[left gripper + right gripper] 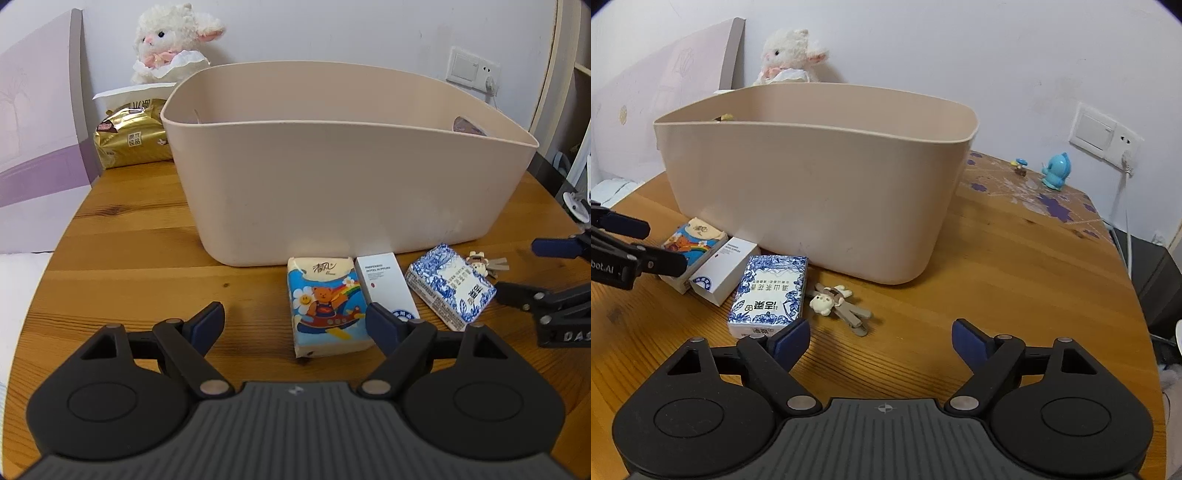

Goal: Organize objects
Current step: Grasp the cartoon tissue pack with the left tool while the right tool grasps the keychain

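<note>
A beige plastic bin (332, 184) (812, 192) stands on the wooden table (147, 258). In front of it lie a cartoon bear tissue pack (325, 306) (696, 238), a white box (384, 286) (726, 269), a blue-and-white patterned pack (448, 286) (772, 295) and a small plush keychain (484, 262) (838, 301). My left gripper (295, 325) is open and empty, just short of the tissue pack. My right gripper (881, 338) is open and empty, its left finger beside the patterned pack; it also shows at the right edge of the left wrist view (524, 267).
A gold snack bag (129, 136) and a white plush lamb (173, 40) sit behind the bin on the left. A blue figurine (1056, 171) stands on a patterned mat (1027, 188) at the back right. A wall socket with a cable (1108, 140) is on the right.
</note>
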Available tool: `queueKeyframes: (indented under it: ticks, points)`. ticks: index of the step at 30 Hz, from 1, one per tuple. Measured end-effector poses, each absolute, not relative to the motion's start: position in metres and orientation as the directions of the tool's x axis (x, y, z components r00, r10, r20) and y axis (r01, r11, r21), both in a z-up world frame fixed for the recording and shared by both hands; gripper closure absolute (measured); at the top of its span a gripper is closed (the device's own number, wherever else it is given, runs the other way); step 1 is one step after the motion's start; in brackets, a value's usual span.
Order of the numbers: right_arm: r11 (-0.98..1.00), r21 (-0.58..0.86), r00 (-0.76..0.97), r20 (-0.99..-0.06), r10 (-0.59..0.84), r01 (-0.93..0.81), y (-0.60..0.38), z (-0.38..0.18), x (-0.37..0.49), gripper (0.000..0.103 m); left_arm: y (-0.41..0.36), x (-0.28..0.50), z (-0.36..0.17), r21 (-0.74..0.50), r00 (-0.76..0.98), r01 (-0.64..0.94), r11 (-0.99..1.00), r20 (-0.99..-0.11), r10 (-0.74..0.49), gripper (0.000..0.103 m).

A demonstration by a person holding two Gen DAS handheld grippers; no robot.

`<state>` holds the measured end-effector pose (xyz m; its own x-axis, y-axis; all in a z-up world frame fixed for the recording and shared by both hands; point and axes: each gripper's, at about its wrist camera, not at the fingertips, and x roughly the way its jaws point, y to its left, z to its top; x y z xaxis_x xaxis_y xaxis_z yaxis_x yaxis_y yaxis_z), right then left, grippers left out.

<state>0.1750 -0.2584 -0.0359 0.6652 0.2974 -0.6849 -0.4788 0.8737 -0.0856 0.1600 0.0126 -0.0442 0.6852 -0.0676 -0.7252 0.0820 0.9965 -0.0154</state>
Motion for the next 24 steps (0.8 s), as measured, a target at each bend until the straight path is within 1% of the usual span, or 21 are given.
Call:
queueKeyframes:
  ticks: [4, 8, 9, 10, 11, 13, 14, 16, 17, 18, 19, 22, 24]
  points:
    - [0.865, -0.082, 0.659, -0.684, 0.313, -0.495, -0.252, -0.043, 0.180, 0.020, 0.011, 0.165, -0.046, -0.047, 0.668, 0.108, 0.993, -0.736, -0.107, 0.019]
    - [0.864, -0.053, 0.645, -0.688, 0.331, -0.500, -0.248, -0.049, 0.186, 0.022, 0.007, 0.168, -0.049, -0.039, 0.676, 0.114, 0.993, -0.729, -0.106, 0.019]
    - [0.865, -0.038, 0.639, -0.690, 0.340, -0.501, -0.247, -0.049, 0.187, 0.025, 0.008, 0.169, -0.049, -0.045, 0.676, 0.114, 0.992, -0.729, -0.111, 0.019]
    - [0.865, -0.024, 0.633, -0.691, 0.348, -0.502, -0.247, -0.049, 0.187, 0.030, 0.009, 0.170, -0.050, -0.054, 0.675, 0.114, 0.992, -0.728, -0.118, 0.019]
    - [0.863, -0.008, 0.626, -0.692, 0.360, -0.505, -0.247, -0.049, 0.188, 0.033, 0.010, 0.171, -0.050, -0.061, 0.675, 0.114, 0.992, -0.728, -0.122, 0.019]
    - [0.858, 0.000, 0.622, -0.690, 0.372, -0.513, -0.244, -0.049, 0.187, 0.046, 0.013, 0.172, -0.051, -0.076, 0.673, 0.111, 0.991, -0.728, -0.131, 0.020]
    - [0.853, 0.000, 0.619, -0.689, 0.378, -0.521, -0.243, -0.048, 0.186, 0.050, 0.015, 0.173, -0.051, -0.085, 0.673, 0.107, 0.991, -0.727, -0.135, 0.022]
    - [0.845, 0.001, 0.611, -0.690, 0.388, -0.535, -0.240, -0.047, 0.185, 0.062, 0.019, 0.172, -0.051, -0.092, 0.673, 0.098, 0.991, -0.727, -0.134, 0.027]
    - [0.841, 0.001, 0.607, -0.691, 0.391, -0.541, -0.239, -0.047, 0.184, 0.065, 0.021, 0.173, -0.051, -0.089, 0.670, 0.090, 0.992, -0.731, -0.127, 0.030]
    - [0.838, 0.002, 0.604, -0.693, 0.395, -0.546, -0.238, -0.046, 0.183, 0.070, 0.022, 0.174, -0.052, -0.084, 0.664, 0.086, 0.993, -0.738, -0.120, 0.032]
    - [0.834, 0.003, 0.600, -0.693, 0.399, -0.551, -0.238, -0.045, 0.183, 0.070, 0.023, 0.174, -0.054, -0.078, 0.660, 0.084, 0.993, -0.742, -0.114, 0.033]
    - [0.832, -0.010, 0.605, -0.692, 0.395, -0.554, -0.236, -0.044, 0.179, 0.071, 0.023, 0.171, -0.055, -0.051, 0.670, 0.098, 0.994, -0.735, -0.104, 0.034]
    - [0.830, -0.010, 0.606, -0.688, 0.399, -0.557, -0.236, -0.044, 0.176, 0.071, 0.021, 0.170, -0.055, -0.037, 0.675, 0.107, 0.994, -0.731, -0.100, 0.040]
